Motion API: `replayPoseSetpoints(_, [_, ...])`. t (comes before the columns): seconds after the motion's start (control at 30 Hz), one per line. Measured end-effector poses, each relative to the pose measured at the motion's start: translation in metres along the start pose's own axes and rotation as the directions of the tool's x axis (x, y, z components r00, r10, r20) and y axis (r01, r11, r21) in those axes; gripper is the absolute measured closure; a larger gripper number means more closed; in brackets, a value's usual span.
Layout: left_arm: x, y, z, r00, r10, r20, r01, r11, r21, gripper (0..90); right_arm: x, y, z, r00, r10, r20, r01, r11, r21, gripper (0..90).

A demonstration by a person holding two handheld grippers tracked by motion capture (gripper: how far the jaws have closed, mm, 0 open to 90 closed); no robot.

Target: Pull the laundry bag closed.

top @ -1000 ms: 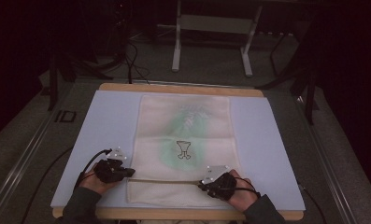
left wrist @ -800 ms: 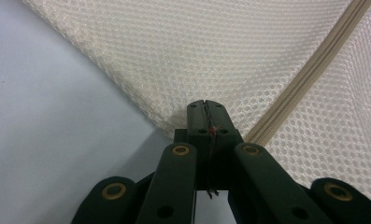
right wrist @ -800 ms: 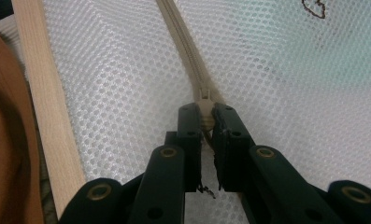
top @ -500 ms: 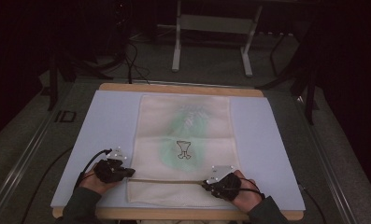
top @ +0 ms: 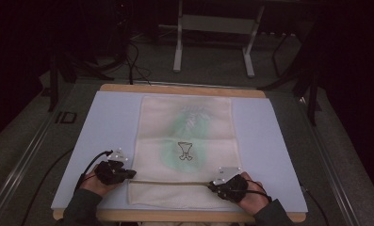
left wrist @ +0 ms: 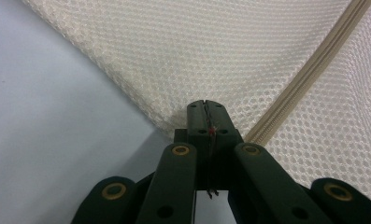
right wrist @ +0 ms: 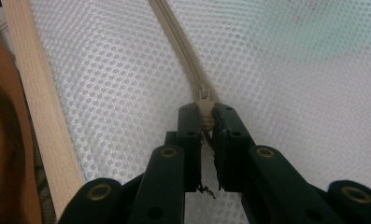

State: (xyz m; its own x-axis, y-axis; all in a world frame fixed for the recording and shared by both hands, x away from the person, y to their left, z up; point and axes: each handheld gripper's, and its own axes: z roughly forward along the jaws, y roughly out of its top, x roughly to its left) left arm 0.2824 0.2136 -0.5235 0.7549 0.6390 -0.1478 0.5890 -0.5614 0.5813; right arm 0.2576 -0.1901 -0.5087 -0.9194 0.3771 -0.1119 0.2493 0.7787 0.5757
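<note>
**A:** Where is the mesh laundry bag (top: 187, 141), and why does it lie as it does?

**B:** You have it flat in the middle of the pale surface (top: 104, 122), long side running away from you, the zipper (top: 170, 182) crossing its near end from side to side. Spread flat like that, the zipper line stays straight for a pull along it.

**A:** And your left tongs (left wrist: 205, 106)?

**B:** They are pressed together on the bag's left edge, right where the zipper ends; a fold of mesh sits pinched between the jaws. I judge you hold that corner as an anchor, so the bag does not slide or bunch.

**A:** The right tongs (right wrist: 205, 111)?

**B:** Closed on the zipper's slider (right wrist: 205, 99), the small beige pull gripped between the two jaws, with the closed teeth running away ahead of it. In the high view they sit near the bag's right edge, your hand (top: 253, 195) low behind them.

**A:** So the two work against each other?

**B:** It seems so: one holds the fabric taut, the other is placed to draw the slider. Which way you mean to draw it I cannot tell.
</note>
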Motion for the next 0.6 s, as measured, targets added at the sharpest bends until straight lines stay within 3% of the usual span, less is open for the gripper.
replayPoseSetpoints(0.6, [0.0, 0.0, 0.0, 1.0, 0.004, -0.001, -0.004, 1.0, 0.001, 89.9, -0.006, -0.013, -0.009, 0.9991, 0.039, 0.015, -0.039, 0.999, -0.001, 82.3])
